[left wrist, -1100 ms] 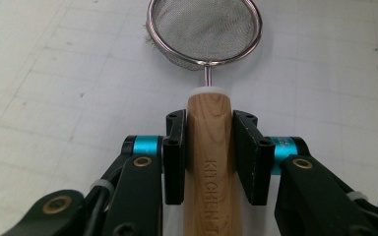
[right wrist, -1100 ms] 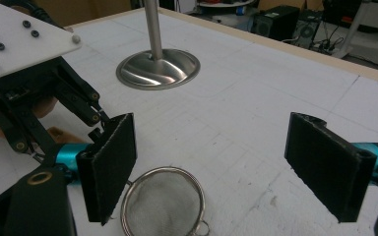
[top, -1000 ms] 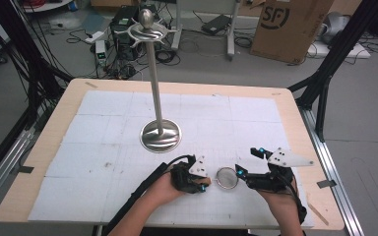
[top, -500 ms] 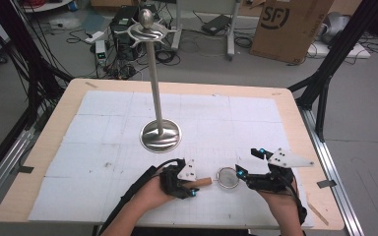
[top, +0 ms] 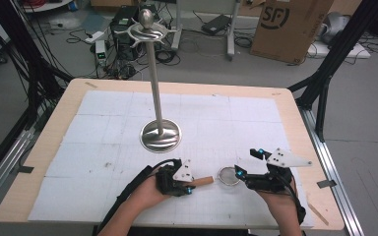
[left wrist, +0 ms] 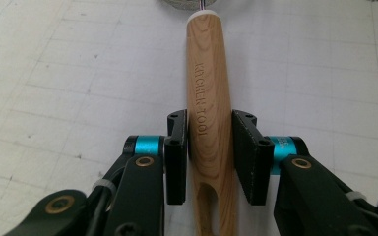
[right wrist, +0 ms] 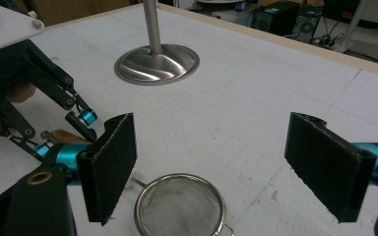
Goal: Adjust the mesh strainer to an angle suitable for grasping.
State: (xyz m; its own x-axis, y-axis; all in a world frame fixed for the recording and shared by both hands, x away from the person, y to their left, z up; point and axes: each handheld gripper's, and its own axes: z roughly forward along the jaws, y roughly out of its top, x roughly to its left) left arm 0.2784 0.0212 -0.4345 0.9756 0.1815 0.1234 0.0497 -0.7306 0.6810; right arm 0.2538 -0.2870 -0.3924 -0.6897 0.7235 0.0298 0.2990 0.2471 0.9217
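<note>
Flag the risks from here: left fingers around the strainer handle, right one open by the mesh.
1. The left gripper has its fingers on either side of the wooden handle near its slotted end; a lift from there may let the mesh bowl droop or twist.
2. The right gripper sits open right over the bowl rim; closing could dent it.
3. The stand is close; a swing could hit it.

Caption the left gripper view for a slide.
Left tongs closing around the strainer's wooden handle stamped "KITCHEN TOOL".
</note>
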